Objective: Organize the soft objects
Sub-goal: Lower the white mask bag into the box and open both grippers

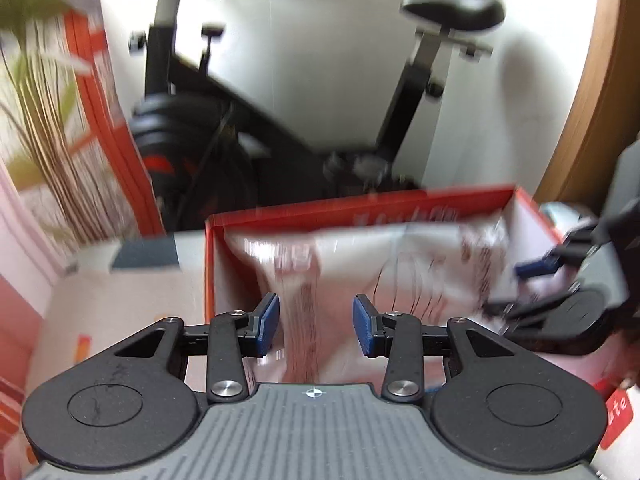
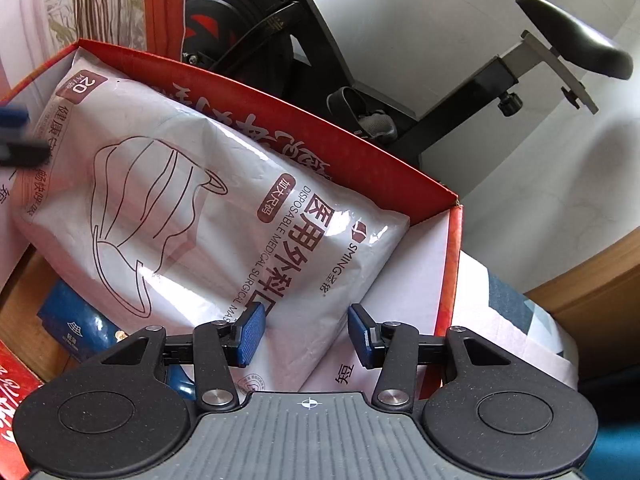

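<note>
The pack of surgical masks (image 2: 192, 200) lies in my red box (image 2: 448, 256), leaning on its far wall. Both my left claw (image 1: 316, 326) and right claw (image 2: 306, 330) hang released, nothing pinched. A blue packet (image 2: 76, 330), lower left, looks unsorted.

Bright daylight, fisheye bend at the edges.
Left wrist view is motion-blurred throughout; right view is sharp, with glare on the pack (image 2: 208, 216) and soft wall shadows.

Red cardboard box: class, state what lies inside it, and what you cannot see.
Inside the red cardboard box lies a white pack of disposable surgical masks, leaning on the far wall. A dark blue packet peeks out beneath it. The box floor under the pack is covered.
</note>
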Motion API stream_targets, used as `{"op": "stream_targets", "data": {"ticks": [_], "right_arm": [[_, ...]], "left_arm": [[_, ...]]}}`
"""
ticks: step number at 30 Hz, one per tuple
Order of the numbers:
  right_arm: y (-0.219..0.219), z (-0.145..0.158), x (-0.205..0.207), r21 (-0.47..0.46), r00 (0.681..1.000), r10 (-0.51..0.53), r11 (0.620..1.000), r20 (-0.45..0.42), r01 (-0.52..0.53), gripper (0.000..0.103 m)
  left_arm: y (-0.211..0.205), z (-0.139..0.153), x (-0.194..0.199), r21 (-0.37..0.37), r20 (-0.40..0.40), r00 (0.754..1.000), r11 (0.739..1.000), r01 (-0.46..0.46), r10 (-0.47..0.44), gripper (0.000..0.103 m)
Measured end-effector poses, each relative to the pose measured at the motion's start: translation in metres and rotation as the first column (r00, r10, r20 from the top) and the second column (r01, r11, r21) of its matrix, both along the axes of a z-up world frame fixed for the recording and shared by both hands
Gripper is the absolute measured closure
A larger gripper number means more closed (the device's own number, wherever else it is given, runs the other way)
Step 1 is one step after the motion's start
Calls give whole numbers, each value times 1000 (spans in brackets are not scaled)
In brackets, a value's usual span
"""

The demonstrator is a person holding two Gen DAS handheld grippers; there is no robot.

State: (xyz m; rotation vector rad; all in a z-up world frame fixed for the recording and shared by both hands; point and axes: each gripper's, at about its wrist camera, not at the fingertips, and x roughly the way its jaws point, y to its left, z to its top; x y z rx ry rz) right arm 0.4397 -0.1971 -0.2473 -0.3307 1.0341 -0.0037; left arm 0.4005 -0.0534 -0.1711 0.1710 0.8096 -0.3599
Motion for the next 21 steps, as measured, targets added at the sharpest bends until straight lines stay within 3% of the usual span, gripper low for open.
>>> {"op": "stream_targets", "data": {"ticks": [3,4,5,10,21], "right_arm": [[7,-3,-2,-33,1000,19,999,-2,-20,60],[9,-4,-3,-44,1000,26,999,-2,-26,61],[11,-4,-4,-54,999,34,998,-1,-34,61],[20,-8,-13,-100,996,87,991,-4,-87,61],[36,-26,-16,-146,965,237,957,-109,-251,71]], "left_arm": [[-2,19,-8,-30,80,997,999,19,-16,65],[-4,23,-8,-38,97,995,999,33,-30,70],[-6,24,-7,-46,94,995,998,40,-35,82],[-15,1,21,-188,-119,992,982,28,-51,84],[-47,-40,58,3,-263,963,998,69,-66,84]]}}
